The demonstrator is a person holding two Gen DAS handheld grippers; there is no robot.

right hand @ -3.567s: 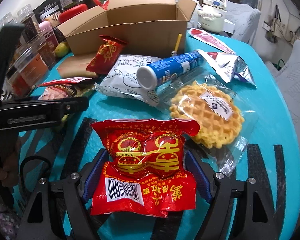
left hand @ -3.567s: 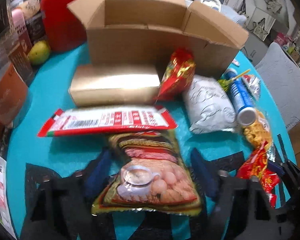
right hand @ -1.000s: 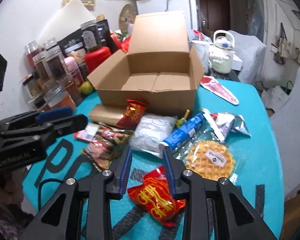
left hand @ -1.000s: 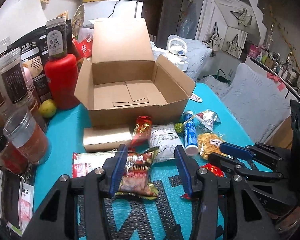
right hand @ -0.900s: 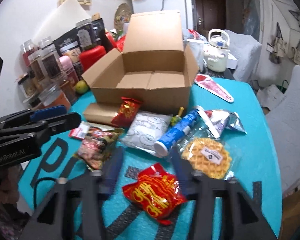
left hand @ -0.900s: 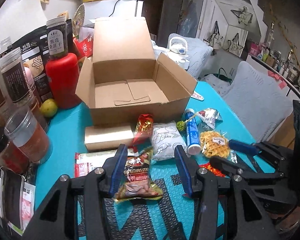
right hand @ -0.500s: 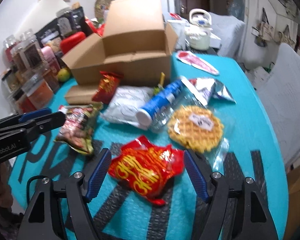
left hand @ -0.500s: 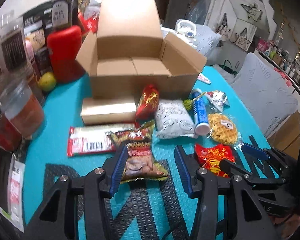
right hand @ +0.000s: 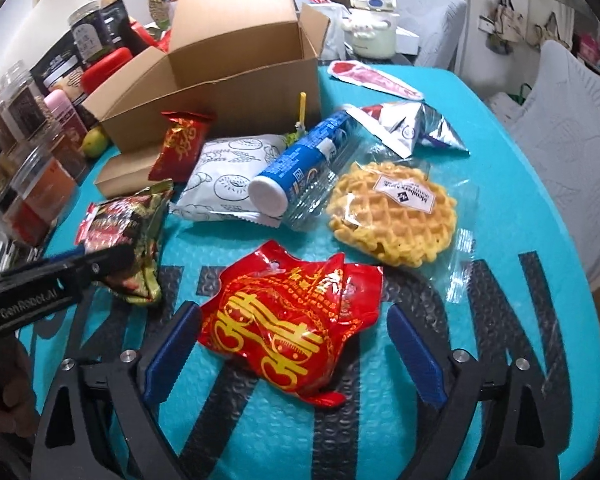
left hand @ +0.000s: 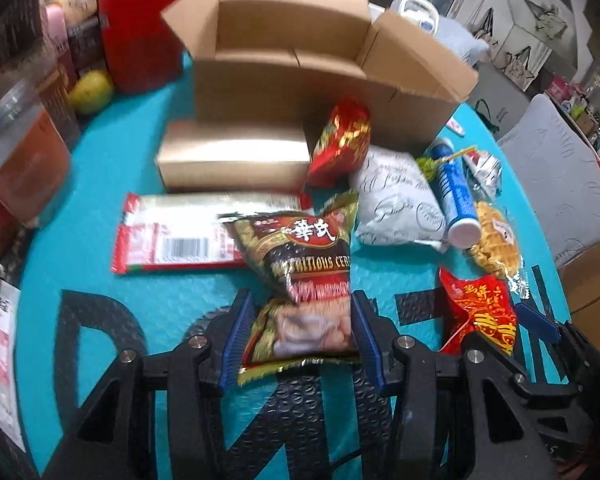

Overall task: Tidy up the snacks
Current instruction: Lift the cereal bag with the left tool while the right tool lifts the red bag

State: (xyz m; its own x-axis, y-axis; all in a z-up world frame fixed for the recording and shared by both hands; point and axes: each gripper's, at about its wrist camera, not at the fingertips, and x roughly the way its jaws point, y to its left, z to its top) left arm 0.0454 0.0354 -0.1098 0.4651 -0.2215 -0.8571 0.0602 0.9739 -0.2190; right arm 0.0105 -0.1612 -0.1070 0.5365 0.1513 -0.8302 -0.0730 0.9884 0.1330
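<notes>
The left gripper (left hand: 300, 336) grips the dark cereal packet (left hand: 300, 276) on the teal mat (left hand: 100, 280), its blue pads pressing both sides; the packet's lower half is blurred. The right gripper (right hand: 294, 354) is opening wide around the red-and-gold snack bag (right hand: 288, 320), its pads clear of the foil. Behind stands the open cardboard box (right hand: 220, 92), its floor hidden from both views. The jars at the left edge are cut off.

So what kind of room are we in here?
Probably a lived-in home dining or kitchen area: a teal table crowded with snacks, pantry jars by the wall, and a white kettle behind the cardboard box.
</notes>
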